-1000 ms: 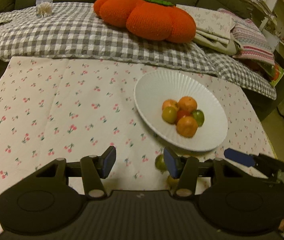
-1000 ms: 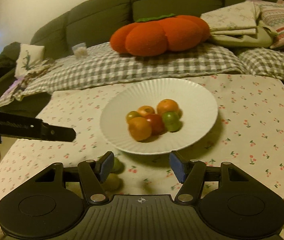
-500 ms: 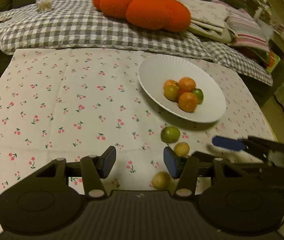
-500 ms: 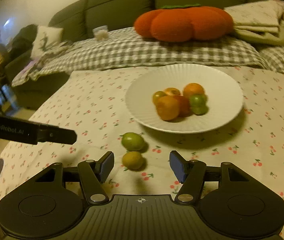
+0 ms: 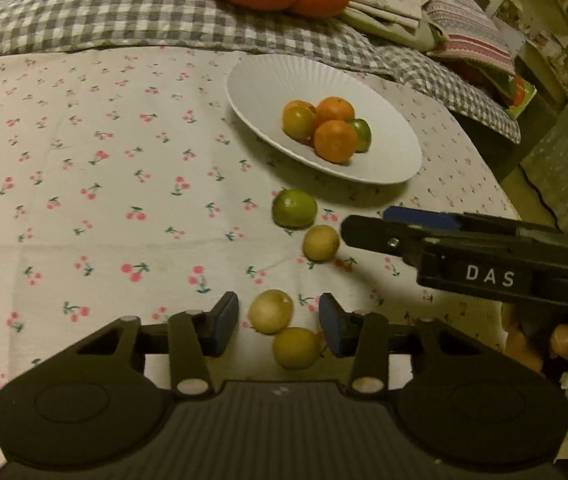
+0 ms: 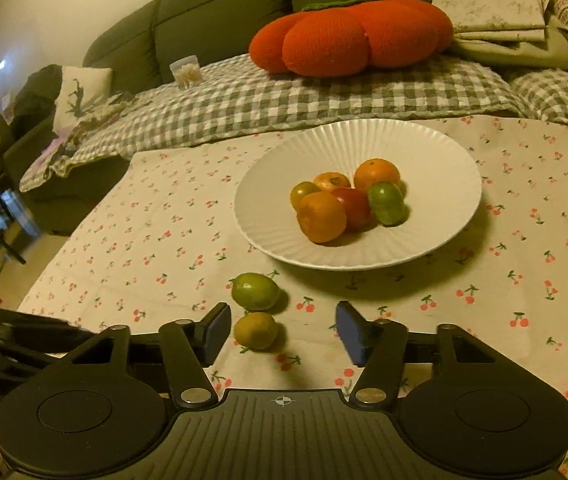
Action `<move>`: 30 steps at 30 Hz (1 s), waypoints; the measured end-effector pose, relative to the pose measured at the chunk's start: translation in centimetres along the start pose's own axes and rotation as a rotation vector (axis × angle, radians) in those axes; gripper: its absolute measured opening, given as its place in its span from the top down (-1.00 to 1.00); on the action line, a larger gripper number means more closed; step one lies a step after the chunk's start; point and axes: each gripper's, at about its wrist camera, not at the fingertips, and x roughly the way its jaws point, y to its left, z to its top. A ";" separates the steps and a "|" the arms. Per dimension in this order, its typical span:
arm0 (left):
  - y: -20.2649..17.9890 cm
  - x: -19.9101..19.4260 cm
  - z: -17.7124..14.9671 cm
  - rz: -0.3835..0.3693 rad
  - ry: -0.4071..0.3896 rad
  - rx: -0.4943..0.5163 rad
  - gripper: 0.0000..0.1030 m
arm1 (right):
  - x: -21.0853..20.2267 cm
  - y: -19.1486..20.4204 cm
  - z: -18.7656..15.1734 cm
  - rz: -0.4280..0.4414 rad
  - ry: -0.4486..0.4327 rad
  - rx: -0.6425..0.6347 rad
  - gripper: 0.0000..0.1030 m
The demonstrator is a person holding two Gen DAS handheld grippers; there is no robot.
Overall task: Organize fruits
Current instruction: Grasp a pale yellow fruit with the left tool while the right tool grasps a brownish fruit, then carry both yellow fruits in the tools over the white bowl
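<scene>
a glossy ribbed white plate sits on a matt printed cotton tablecloth.

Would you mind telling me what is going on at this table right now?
A person holds two grippers over a cherry-print tablecloth, sorting fruit. Several fruits already sit in the white plate. A green fruit and three yellowish ones lie loose. The left gripper is open around one yellowish fruit; the right gripper is open, holding nothing.
</scene>
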 end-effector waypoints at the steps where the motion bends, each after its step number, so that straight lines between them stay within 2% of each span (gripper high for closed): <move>1: -0.2 0.3 -0.1 0.009 0.000 0.012 0.24 | 0.0 0.1 0.0 0.002 0.000 -0.005 -0.01; 5: -0.6 0.9 -0.5 0.030 -0.006 0.033 0.40 | 0.5 0.2 -0.2 0.011 0.013 -0.002 -0.01; 6: -0.5 0.9 -0.4 0.031 -0.005 0.031 0.53 | 0.5 0.3 -0.1 0.010 0.013 -0.006 -0.01; 11: 1.0 0.4 0.0 0.035 -0.006 -0.030 0.53 | 1.1 0.5 -0.2 0.009 0.018 -0.021 -0.01; 18: 2.9 -0.7 0.6 0.094 -0.031 -0.093 0.53 | 2.3 1.9 -0.9 0.001 0.038 -0.094 0.01; 22: 3.3 -1.0 0.9 0.095 -0.033 -0.105 0.53 | 3.2 3.2 -1.2 -0.033 0.052 -0.157 0.23; 24: 3.3 -1.1 1.0 0.100 -0.036 -0.102 0.53 | 3.6 3.3 -1.2 -0.052 0.060 -0.166 0.45; 30: 3.4 -1.2 1.2 0.112 -0.039 -0.103 0.53 | 3.5 3.6 -1.2 -0.056 0.054 -0.194 0.48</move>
